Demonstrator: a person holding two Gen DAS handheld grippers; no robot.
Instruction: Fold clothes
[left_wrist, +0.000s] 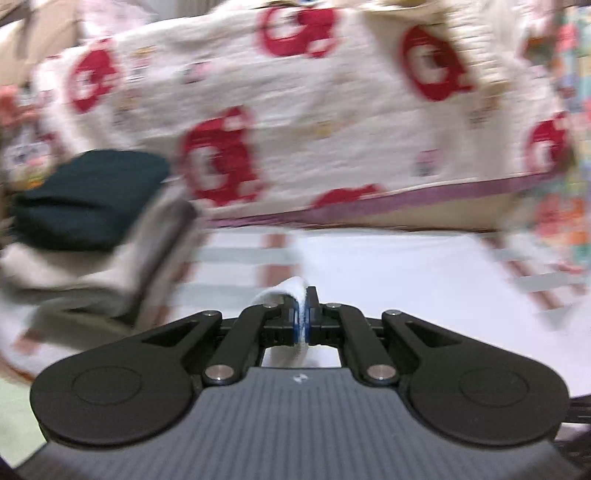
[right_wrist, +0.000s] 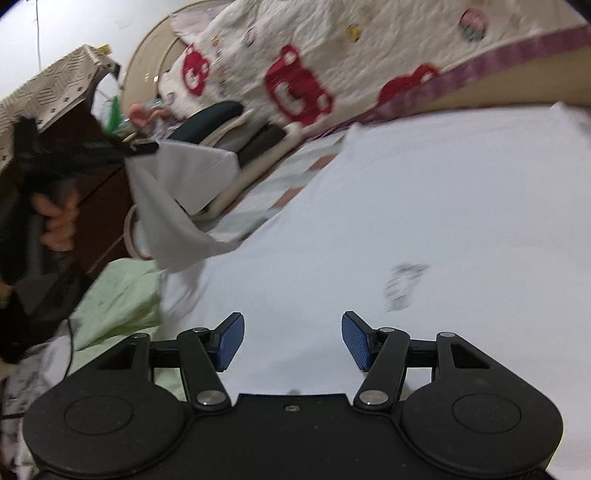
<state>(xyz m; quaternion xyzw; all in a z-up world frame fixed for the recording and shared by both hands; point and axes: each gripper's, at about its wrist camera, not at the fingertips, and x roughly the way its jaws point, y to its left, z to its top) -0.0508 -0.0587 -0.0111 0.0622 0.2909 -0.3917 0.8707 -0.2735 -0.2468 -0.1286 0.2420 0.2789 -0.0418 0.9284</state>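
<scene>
A white garment (right_wrist: 424, 206) with a small grey print (right_wrist: 402, 286) lies spread flat on the bed. My left gripper (left_wrist: 302, 314) is shut on a pinched fold of that white garment (left_wrist: 284, 290). In the right wrist view the left gripper (right_wrist: 142, 148), held by a hand (right_wrist: 55, 221), lifts a corner of the white cloth (right_wrist: 166, 206) off the bed at the left. My right gripper (right_wrist: 292, 341) is open just above the garment's near part, with nothing between its blue pads (right_wrist: 231, 341).
A stack of folded clothes with a dark green piece on top (left_wrist: 88, 199) sits at the left. A quilt with red car prints (left_wrist: 295, 110) lies behind. A striped sheet (left_wrist: 236, 258) covers the bed. A light green cloth (right_wrist: 118, 299) lies near the bed's left edge, beside a wooden cabinet (right_wrist: 99, 195).
</scene>
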